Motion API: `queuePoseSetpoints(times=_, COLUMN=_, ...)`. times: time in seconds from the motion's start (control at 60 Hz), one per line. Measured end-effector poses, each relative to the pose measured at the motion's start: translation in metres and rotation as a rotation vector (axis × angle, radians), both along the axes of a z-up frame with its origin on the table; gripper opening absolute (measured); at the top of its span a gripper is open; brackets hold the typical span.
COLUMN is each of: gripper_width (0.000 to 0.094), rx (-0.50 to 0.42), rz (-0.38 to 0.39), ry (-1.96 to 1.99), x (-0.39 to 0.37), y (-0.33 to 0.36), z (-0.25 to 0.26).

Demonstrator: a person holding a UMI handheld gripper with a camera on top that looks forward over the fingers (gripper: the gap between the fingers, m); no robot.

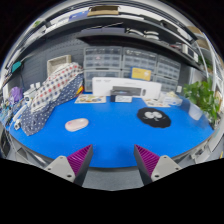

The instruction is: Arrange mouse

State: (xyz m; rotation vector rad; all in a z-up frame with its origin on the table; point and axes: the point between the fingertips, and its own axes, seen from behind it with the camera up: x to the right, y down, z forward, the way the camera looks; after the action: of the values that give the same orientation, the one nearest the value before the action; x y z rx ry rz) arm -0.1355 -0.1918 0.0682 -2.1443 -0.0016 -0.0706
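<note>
The claw (113, 160) hangs back from the near edge of the desk (115, 132), its two purple-padded fingers spread wide with nothing between them, apparently lining up for an approach. The mouse (76, 125), a smooth pale rounded shell, lies on the flat blue surface far left of the fingers. To the right sits a round black mat (154, 118), probably its destination. A checked cloth (50, 95) slumps at far left.

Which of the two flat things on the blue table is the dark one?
The round black mat, beyond the right finger, with something pale on it. The other, a pale oval, lies beyond the left finger.
</note>
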Motion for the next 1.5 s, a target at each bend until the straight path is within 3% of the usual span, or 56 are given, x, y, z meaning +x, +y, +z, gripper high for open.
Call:
queuePoseSetpoints(times=0.317, gripper_width=0.0816, rx=-0.065, rz=0.152, ry=0.08, x=-0.144, y=0.075, z=-0.058)
queuePoseSetpoints(times=0.667, gripper_width=0.0787, rx=-0.107, rz=0.123, ry=0.069, x=-0.187, y=0.175, z=-0.076)
queuePoseSetpoints(times=0.9, gripper_width=0.0629, rx=-0.158, rz=0.132, ry=0.037, x=-0.199, y=0.217, z=-0.084)
queuePoseSetpoints(times=0.95, gripper_width=0.0496, rx=-0.175, rz=0.132, ry=0.054, x=-0.204, y=0.217, z=-0.085)
queuePoseSetpoints(times=1.133, gripper_width=0.041, rx=-0.203, rz=0.116, ry=0.056, x=-0.202, y=0.217, z=-0.087)
queuePoseSetpoints(times=1.15, gripper_width=0.0447, rx=-0.208, rz=0.117, ry=0.055, x=-0.202, y=0.216, z=-0.087)
queuePoseSetpoints(times=1.167, gripper_width=0.0381, rx=-0.21, rz=0.117, ry=0.054, x=-0.202, y=0.217, z=-0.087)
queuePoseSetpoints(times=1.2, gripper_width=0.036, rx=-0.219, rz=0.121, ry=0.052, x=-0.202, y=0.217, z=-0.087)
queuePoseSetpoints(times=1.5, gripper_width=0.034, rx=-0.244, rz=0.18, ry=0.086, x=-0.19, y=0.226, z=-0.07)
